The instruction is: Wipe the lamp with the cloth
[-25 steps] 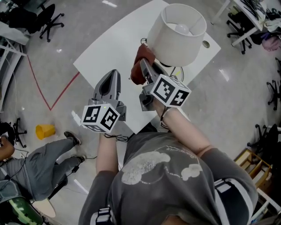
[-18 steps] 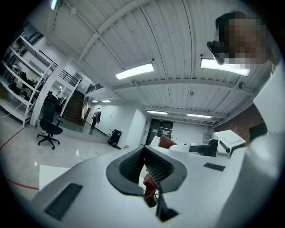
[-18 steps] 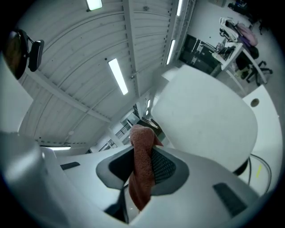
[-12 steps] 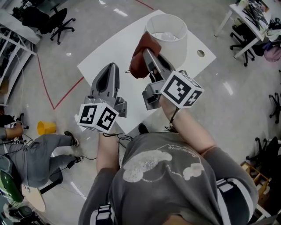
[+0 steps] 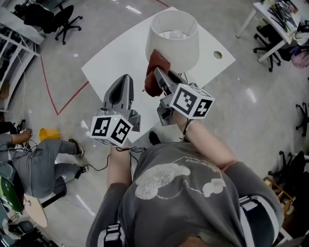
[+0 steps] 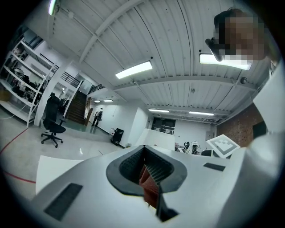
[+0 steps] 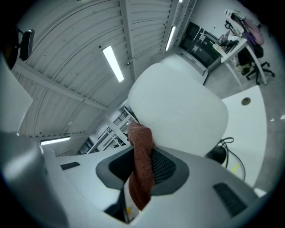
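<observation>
A lamp with a white drum shade (image 5: 173, 41) stands on the white table (image 5: 116, 58); its bulb shows inside the shade. My right gripper (image 5: 158, 73) is shut on a red-brown cloth (image 5: 153, 72), which presses against the shade's lower left side. In the right gripper view the cloth (image 7: 141, 169) hangs from the jaws just below the shade (image 7: 178, 111), with the dark lamp base (image 7: 217, 155) and its cable behind. My left gripper (image 5: 124, 79) hovers over the table's near edge, left of the cloth, with its jaws together. A red sliver (image 6: 149, 182) shows in their gap.
The table has a round hole (image 5: 217, 55) near its right corner. A person (image 5: 43, 159) sits on the floor at the left beside a yellow cup (image 5: 46, 133). Office chairs (image 5: 63, 24) stand at the far left, and a desk (image 5: 275, 14) at the upper right.
My right gripper has slid the cloth down the shade's left side, from near the rim to the lower edge. The left gripper has hardly moved.
</observation>
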`<action>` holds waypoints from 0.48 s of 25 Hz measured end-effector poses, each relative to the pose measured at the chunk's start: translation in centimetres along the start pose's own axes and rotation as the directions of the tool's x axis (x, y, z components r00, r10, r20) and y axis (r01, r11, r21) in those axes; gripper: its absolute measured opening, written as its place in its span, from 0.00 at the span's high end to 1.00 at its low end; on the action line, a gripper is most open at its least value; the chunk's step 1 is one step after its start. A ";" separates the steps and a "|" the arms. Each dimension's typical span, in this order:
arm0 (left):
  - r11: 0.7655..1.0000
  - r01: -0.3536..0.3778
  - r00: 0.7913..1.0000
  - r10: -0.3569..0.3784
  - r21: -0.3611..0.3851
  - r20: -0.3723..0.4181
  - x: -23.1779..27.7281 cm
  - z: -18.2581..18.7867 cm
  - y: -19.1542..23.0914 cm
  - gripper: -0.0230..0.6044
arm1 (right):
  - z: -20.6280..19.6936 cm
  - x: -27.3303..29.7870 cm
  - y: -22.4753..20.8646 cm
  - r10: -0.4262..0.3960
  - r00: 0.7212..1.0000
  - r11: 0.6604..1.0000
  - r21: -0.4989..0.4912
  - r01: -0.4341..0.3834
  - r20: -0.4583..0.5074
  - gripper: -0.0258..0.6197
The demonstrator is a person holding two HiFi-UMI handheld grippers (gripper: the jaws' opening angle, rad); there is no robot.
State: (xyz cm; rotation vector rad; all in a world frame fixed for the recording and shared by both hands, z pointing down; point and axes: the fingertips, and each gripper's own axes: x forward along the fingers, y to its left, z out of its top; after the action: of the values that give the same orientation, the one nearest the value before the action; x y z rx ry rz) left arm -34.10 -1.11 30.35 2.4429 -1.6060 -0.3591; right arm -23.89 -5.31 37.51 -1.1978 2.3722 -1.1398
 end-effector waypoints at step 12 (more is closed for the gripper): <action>0.995 -0.070 0.994 0.063 -0.073 -0.090 -0.9 -6.2 -1.3 0.95 | -3.8 -1.9 -5.7 -0.063 0.989 0.998 -0.020 0.061 -0.131 0.82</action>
State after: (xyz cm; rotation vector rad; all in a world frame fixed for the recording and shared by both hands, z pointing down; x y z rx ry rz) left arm -31.38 0.45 35.95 2.3100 -1.6026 -0.2928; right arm -21.44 -3.88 44.05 -1.2461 2.4596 -1.2585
